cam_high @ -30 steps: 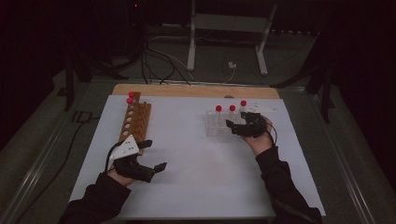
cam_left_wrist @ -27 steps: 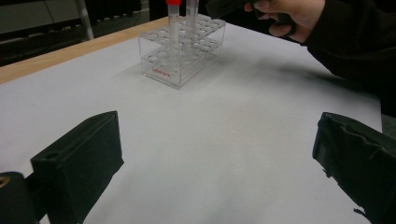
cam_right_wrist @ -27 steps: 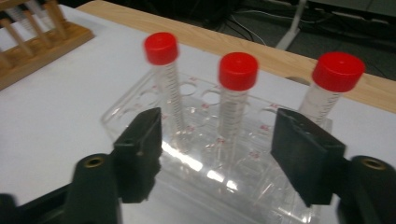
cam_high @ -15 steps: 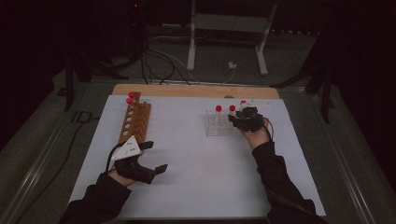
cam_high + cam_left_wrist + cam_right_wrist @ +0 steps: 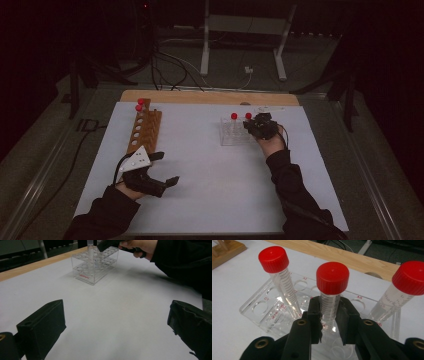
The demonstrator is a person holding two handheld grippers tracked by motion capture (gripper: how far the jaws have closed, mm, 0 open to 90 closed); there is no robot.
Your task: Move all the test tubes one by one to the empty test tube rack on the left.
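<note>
Right gripper (image 5: 329,315) tight around middle tube (image 5: 331,290)

The room is dark, and the light falls mainly on the white tabletop (image 5: 210,200), which has a light wooden strip (image 5: 200,97) along its far edge. Behind it, a grey metal stand (image 5: 245,30) rests on the dim floor (image 5: 310,65) among black cables (image 5: 170,70).

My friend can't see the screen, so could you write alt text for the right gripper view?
The right gripper has its two black fingers closed on the middle tube, a red-capped one standing in a clear plastic rack. Two more red-capped tubes stand in the rack, one at each side, on a white table.
</note>
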